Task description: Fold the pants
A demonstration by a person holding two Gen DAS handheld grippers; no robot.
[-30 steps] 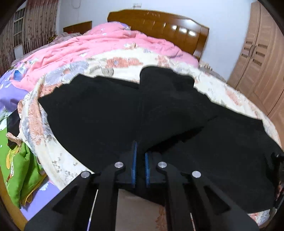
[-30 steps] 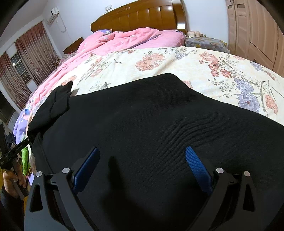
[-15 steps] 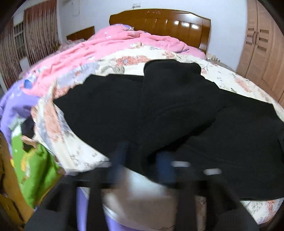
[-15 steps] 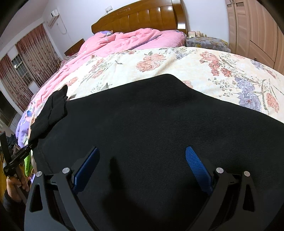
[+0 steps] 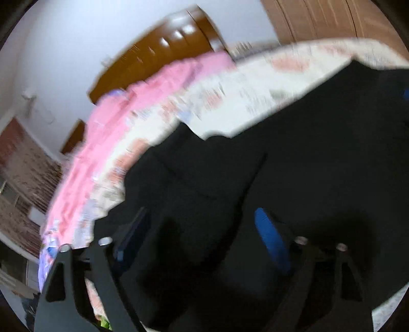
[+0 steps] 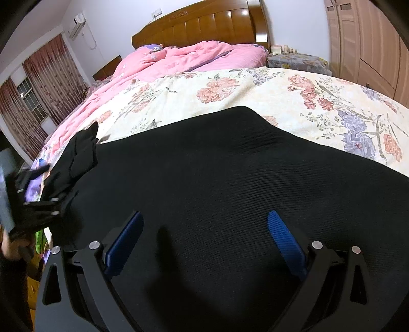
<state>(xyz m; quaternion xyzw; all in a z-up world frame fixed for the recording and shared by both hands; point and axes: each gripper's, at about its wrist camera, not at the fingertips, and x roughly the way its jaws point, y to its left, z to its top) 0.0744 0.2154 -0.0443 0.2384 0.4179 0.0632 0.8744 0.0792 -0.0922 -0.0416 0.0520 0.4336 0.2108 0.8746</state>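
Note:
Black pants [image 6: 230,166] lie spread on the floral bedspread [image 6: 255,89]; they also fill the lower right of the blurred left wrist view [image 5: 294,166]. A bunched part of the pants [image 6: 81,150] lies at the left edge of the right wrist view. My right gripper [image 6: 204,229] is open just above the flat cloth and holds nothing. My left gripper [image 5: 202,229] is open over the black cloth, tilted, and empty; it also shows in the right wrist view [image 6: 41,204] at the left by the bunched part.
A pink quilt [image 6: 179,58] lies along the bed's far side below a wooden headboard [image 6: 204,23]. Wooden wardrobes [image 6: 365,43] stand at the right. Curtains and a window [image 6: 33,102] are at the left. A green item [image 6: 41,240] lies off the bed's left edge.
My left gripper was shut on a fold of the pants; it has let go, opened and swung fast to a tilted pose. My right gripper stayed open and still.

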